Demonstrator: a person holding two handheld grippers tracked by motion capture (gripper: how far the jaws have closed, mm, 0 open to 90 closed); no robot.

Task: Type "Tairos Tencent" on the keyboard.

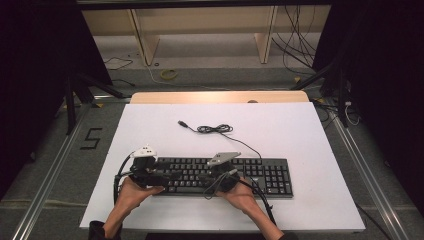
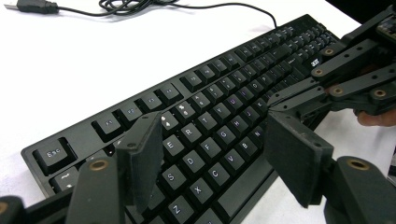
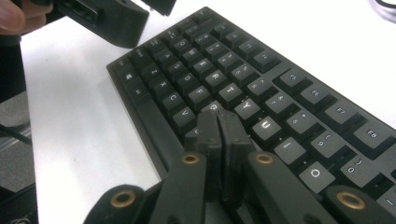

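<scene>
A black keyboard (image 1: 250, 175) lies across the near half of the white mat (image 1: 300, 130), its cable (image 1: 215, 129) coiled behind it and ending in a USB plug (image 1: 183, 123). My left gripper (image 2: 215, 149) hovers open over the keyboard's (image 2: 210, 102) left letter keys, nothing between its pads. My right gripper (image 3: 218, 126) is shut, jaws pressed together, tips down at the middle letter keys of the keyboard (image 3: 261, 79); whether they touch a key I cannot tell. In the high view the left gripper (image 1: 162, 176) and right gripper (image 1: 207, 177) sit side by side.
The mat lies on a wooden table (image 1: 220, 96). Free mat stretches behind and to the right of the keyboard. Past the table stand wooden shelf legs (image 1: 145, 40) with loose cables (image 1: 300, 45) on the floor. Metal rails (image 1: 50, 175) run along both sides.
</scene>
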